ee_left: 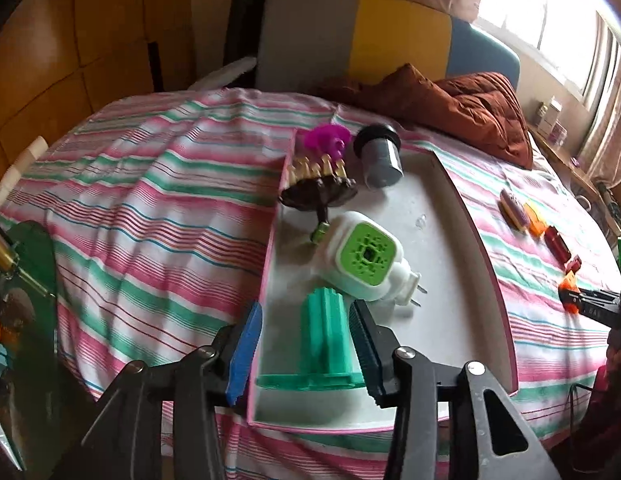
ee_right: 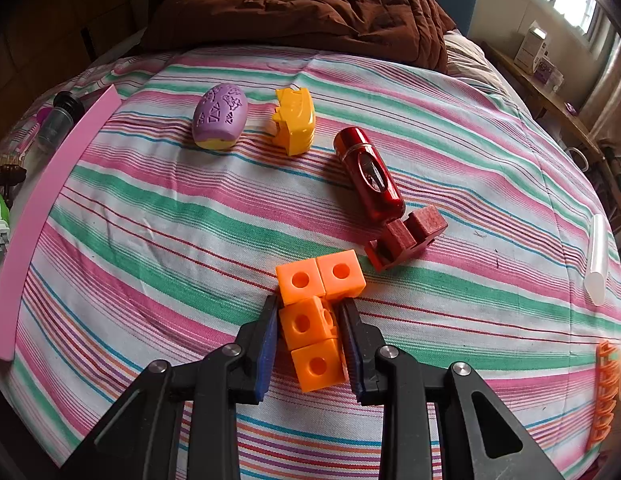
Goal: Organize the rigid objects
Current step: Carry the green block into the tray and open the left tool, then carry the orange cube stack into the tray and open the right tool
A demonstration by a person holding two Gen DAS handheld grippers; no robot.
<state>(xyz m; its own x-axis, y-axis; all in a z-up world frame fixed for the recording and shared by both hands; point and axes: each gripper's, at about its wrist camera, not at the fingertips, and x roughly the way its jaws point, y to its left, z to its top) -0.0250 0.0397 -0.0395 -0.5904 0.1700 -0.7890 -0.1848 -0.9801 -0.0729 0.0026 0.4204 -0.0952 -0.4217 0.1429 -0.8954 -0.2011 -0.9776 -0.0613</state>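
Note:
A pink-edged white box lies on the striped bed. Inside it are a green plastic piece, a white and green plug-in device, a dark ornament, a magenta toy and a grey cylinder. My left gripper is open, its fingers either side of the green piece with gaps. My right gripper is shut on an orange cube block piece resting on the bed. Beyond lie a red wooden block, a red cylinder, a yellow piece and a purple egg-shaped toy.
A brown blanket is bunched at the bed's head. A clear tube lies at the right. An orange lattice piece sits at the right edge. The box's pink side runs along the left. A bedside shelf stands to the right.

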